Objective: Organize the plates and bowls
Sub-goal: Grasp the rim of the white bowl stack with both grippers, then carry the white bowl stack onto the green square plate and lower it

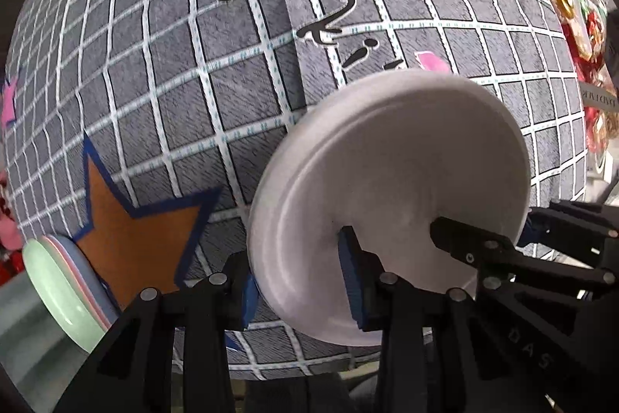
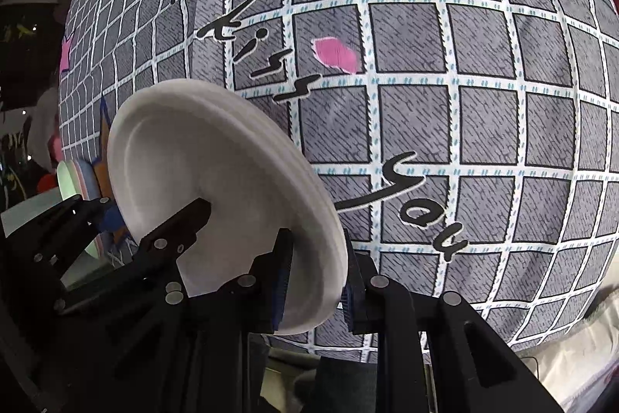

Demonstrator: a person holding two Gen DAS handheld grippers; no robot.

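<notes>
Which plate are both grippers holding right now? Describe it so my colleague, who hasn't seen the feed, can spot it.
Find the grey checked tablecloth with stars. Lifted above it is a plain white round plate, pinched at its rim by the left gripper and right gripper. Unlike the pastel green-topped plate stack at the cloth's edge, it's white and tilted on edge.

A white plate (image 1: 390, 188) is held up on edge, tilted, its shallow inner face and raised rim showing, above the cloth-covered surface (image 1: 174, 64); well to the left, a stack of pale green, pink and blue plates (image 1: 65, 281) lies flat
</notes>
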